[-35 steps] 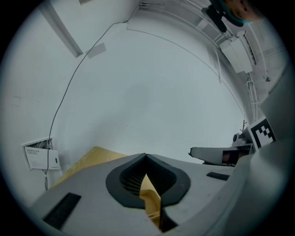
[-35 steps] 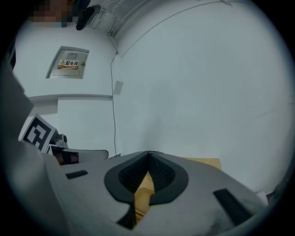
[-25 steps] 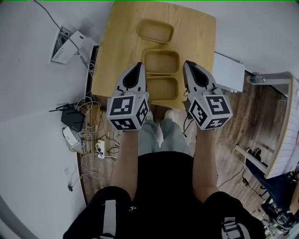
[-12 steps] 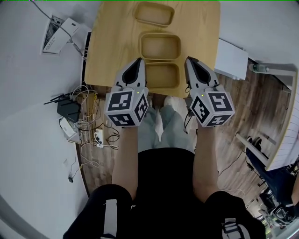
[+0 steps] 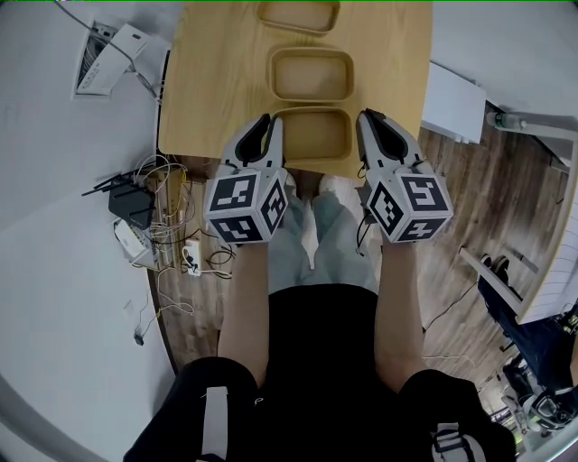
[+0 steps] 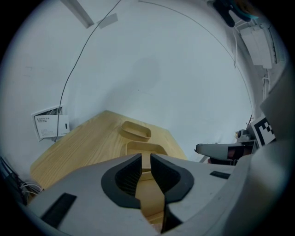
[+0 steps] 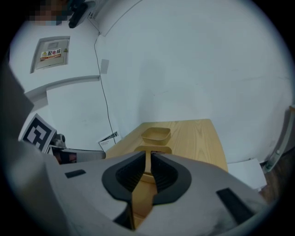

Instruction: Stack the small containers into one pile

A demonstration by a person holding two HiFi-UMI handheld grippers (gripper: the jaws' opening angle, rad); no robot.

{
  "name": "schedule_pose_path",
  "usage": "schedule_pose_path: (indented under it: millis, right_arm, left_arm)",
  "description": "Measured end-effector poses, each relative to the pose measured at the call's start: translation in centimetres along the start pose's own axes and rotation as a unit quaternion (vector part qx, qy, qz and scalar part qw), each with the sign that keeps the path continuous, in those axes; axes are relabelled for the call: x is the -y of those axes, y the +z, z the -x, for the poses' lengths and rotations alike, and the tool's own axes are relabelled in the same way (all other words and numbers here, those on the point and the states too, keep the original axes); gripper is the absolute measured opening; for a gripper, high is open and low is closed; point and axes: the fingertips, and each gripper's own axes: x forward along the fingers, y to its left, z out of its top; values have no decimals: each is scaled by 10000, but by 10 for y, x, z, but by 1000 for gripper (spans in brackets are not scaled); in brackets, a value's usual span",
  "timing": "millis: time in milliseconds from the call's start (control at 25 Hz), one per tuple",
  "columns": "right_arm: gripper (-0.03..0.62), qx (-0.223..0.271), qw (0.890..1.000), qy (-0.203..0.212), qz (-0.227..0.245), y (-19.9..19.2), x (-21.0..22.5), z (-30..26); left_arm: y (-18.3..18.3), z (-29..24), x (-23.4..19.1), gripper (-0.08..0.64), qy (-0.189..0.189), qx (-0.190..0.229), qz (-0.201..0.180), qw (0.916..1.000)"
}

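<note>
The wooden table point(image 5: 217, 81) fills the 12 o'clock part of my head view. On it, three small containers run in a line toward 12 o'clock, none stacked yet: the nearest container point(image 5: 312, 135), the middle container point(image 5: 312, 74), and the far container point(image 5: 300, 13), which is cut by the frame edge.

A second ago my gripper tips lined up with the middle one. Now the left gripper point(image 5: 269, 124) sits at 9 o'clock of the nearest and the right gripper point(image 5: 368, 119) at 3 o'clock.

Both sets of jaws have just been opening to a narrow gap with nothing between them. I read that as getting ready for a first pick.

The right gripper view shows the far container whole, standing apart from the middle one.
</note>
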Motion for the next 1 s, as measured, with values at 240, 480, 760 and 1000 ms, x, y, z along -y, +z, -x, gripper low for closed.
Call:
schedule_pose_path:
  millis: [240, 480, 760, 1000]
  right_arm:
    - [107, -319, 9994, -57, -82, -22, 4, -5]
    - [120, -556, 9981, -232, -155, -43, 13, -9]
    - [120, -850, 9957, -271, -258, -69, 18, -15]
    - [120, -1167, 9917, -283, -464, -98, 23, -18]
  left_arm:
    - [-21, -3, -6, 98, 103, -298, 1, 9995]
    - [-41, -6, -10, 102, 123, -534, 121, 9984]
    - [-66, -12, -20, 140, 227, -835, 233, 9960]
    - [-87, -15, -24, 141, 202, -1045, 376, 9936]
